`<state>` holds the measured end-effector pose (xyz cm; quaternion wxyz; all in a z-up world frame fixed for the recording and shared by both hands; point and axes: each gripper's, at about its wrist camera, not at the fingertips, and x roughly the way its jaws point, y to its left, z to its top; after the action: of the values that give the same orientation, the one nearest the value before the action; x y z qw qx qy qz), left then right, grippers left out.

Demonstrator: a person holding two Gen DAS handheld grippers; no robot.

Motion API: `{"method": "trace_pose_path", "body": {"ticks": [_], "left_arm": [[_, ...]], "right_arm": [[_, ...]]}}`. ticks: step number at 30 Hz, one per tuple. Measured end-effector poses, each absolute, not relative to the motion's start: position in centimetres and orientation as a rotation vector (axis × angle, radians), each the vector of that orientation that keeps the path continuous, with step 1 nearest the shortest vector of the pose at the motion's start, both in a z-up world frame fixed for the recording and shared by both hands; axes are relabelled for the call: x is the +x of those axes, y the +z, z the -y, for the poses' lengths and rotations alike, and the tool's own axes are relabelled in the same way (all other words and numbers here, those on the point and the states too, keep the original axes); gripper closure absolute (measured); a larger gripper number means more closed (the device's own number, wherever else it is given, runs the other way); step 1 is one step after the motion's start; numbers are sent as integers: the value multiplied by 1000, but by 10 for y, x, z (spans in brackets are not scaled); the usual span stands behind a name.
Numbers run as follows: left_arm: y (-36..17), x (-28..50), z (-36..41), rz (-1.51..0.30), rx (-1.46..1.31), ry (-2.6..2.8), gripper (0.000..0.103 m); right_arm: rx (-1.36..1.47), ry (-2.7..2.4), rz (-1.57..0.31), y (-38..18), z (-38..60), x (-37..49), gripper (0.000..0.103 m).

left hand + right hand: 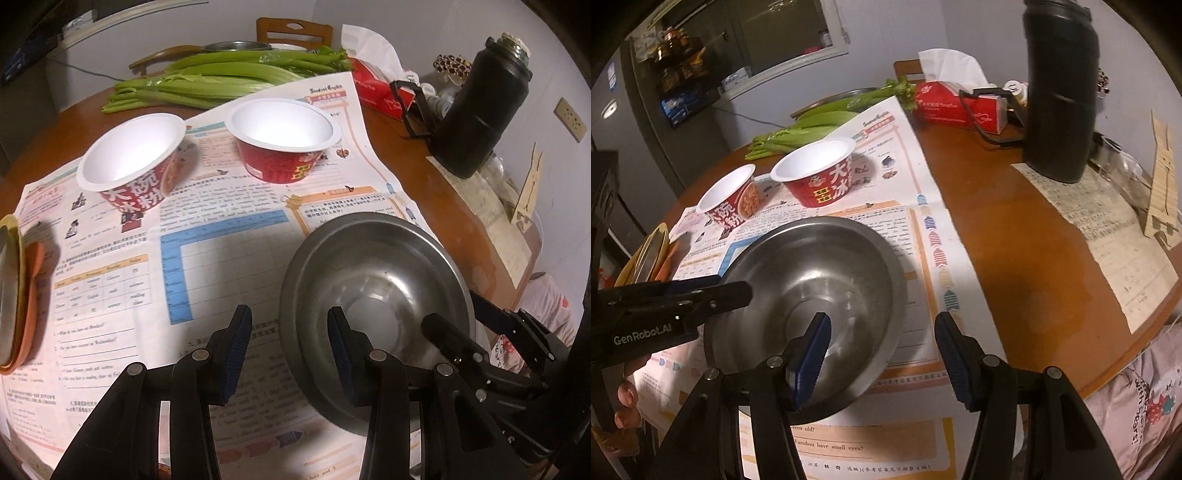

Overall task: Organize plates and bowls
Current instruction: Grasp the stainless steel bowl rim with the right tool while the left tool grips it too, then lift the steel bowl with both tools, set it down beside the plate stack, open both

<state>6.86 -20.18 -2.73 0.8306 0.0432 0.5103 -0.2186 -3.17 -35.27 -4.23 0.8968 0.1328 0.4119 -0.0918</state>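
Observation:
A steel bowl (380,295) (820,273) sits on a newspaper near the table's front. My left gripper (290,350) is open, its jaws either side of the bowl's left rim, one finger inside. My right gripper (882,356) is open astride the bowl's right rim, its left finger (812,354) inside the bowl. Two empty red noodle bowls stand further back: one (129,158) (729,197) tilted at the left, one (282,138) (818,170) upright to its right. A stack of plates (16,295) (646,254) lies at the far left.
The newspaper (221,258) covers a round wooden table (1015,221). Celery (221,79), a red tissue box (960,103) and a tall black flask (480,110) (1060,92) stand at the back and right. A wooden clip (1161,177) lies near the right edge.

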Motion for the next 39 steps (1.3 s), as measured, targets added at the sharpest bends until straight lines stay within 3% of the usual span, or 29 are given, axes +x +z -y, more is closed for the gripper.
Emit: {"method": "trace_pose_path", "body": {"ticks": [8,39], "left_arm": [[-34,72,207,-1108,97,-499,72],[-16,75,77,-1031,18,-300,72]], "right_arm": [[223,-145,-863,-43,335,-23,46],[55,36,-878,-25,214,29,46]]}}
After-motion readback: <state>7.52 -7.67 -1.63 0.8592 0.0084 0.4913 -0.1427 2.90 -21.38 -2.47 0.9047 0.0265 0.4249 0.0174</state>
